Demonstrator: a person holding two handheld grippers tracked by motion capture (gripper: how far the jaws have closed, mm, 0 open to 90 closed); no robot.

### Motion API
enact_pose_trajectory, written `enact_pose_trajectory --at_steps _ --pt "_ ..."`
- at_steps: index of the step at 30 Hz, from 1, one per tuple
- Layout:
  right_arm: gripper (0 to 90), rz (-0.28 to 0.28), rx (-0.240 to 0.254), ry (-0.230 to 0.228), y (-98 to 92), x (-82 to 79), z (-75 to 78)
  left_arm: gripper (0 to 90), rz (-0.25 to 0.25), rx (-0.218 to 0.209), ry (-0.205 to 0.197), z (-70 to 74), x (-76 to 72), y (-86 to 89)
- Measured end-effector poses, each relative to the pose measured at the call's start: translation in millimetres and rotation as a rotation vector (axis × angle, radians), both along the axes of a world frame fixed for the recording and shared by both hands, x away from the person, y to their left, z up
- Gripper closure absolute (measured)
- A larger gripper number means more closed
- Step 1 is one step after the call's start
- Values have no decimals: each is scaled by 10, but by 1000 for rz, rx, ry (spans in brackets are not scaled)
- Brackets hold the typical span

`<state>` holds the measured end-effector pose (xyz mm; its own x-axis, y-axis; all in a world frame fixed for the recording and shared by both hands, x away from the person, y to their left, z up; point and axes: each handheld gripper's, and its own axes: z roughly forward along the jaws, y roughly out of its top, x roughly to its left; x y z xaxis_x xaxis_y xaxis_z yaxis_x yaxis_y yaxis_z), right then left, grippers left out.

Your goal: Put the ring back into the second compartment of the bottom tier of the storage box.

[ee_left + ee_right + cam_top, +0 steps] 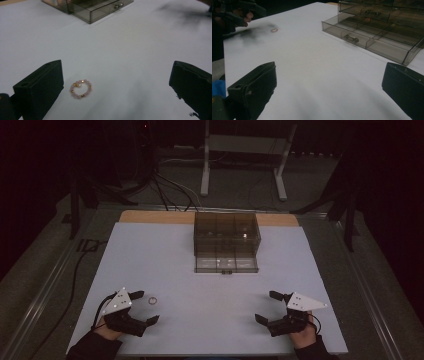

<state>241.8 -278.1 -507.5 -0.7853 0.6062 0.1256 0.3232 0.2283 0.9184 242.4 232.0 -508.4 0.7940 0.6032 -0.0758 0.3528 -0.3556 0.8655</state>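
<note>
A small bracelet of pink and gold beads (81, 88) lies flat on the white table, also seen as a tiny ring (152, 299) from above. My left gripper (145, 307) rests at the near left with its jaws wide apart, and the bracelet lies just beside its left jaw, untouched. At the near right, my right gripper (267, 306) is open too, with bare table between its jaws. A smoky clear drawer box (226, 242) stands at the far middle, its lowest drawer (367, 41) pulled out, with a small metal knob on its front.
The white board (210, 285) covers most of the table, and a wooden strip shows at its far edge. Cables and a white metal stand (242, 150) sit on the dark floor beyond. The person's hands hold both grippers at the near edge.
</note>
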Motion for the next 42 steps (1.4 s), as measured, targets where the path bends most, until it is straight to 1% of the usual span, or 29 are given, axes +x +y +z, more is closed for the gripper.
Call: enact_pose_trajectory --at_steps 1,3,5,11,15,16,17,19,21,23,25,26,27,29,31,33,34,37,38,39,42 --pt "0 -2 3 -3 -2 0 -2 5 -3 6 2 1 2 -1" --pt "0 -2 -3 -3 -8 0 -6 5 -11 1 4 3 4 3" --pt "0 0 3 0 -15 3 -10 5 -14 1 1 8 11 5" --pt "0 8 -2 2 -8 24 -20 5 -29 -2 -1 35 19 21" --pt "0 18 -10 5 -2 37 -32 6 -35 4 2 47 17 29" --pt "0 16 -2 9 -4 46 -27 6 -45 -7 18 47 7 42" --pt "0 17 0 7 -1 50 -28 6 -47 -4 23 45 4 42" --pt "0 18 -4 7 11 49 -27 6 -52 8 10 41 -10 33" --pt "0 20 -7 10 24 47 -27 6 -61 15 8 51 -21 24" --pt "0 24 -12 9 37 36 -20 6 -83 23 6 63 -33 11" --pt "0 26 -15 4 44 25 -5 6 -108 20 23 77 -41 6" --pt "0 26 -15 4 44 25 -5 6 -108 20 23 77 -41 6" --pt "0 24 -7 1 44 21 2 6 -124 8 26 89 -55 2" --pt "0 16 -1 2 43 15 7 6 -141 19 53 110 -60 -27" --pt "0 11 -7 -1 41 10 4 6 -152 24 43 134 -65 -58" --pt "0 8 0 1 36 7 10 6 -157 27 45 156 -65 -85" --pt "0 6 1 -5 34 9 11 6 -161 29 32 174 -67 -99" --pt "0 4 4 1 32 7 10 6 -157 21 16 207 -61 -112" --pt "0 4 4 1 32 7 10 6 -157 21 16 207 -61 -112" --pt "0 3 5 2 32 6 10 6 -161 10 18 234 -55 -120" --pt "0 10 12 -2 34 8 11 6 -166 4 4 263 -46 -136"
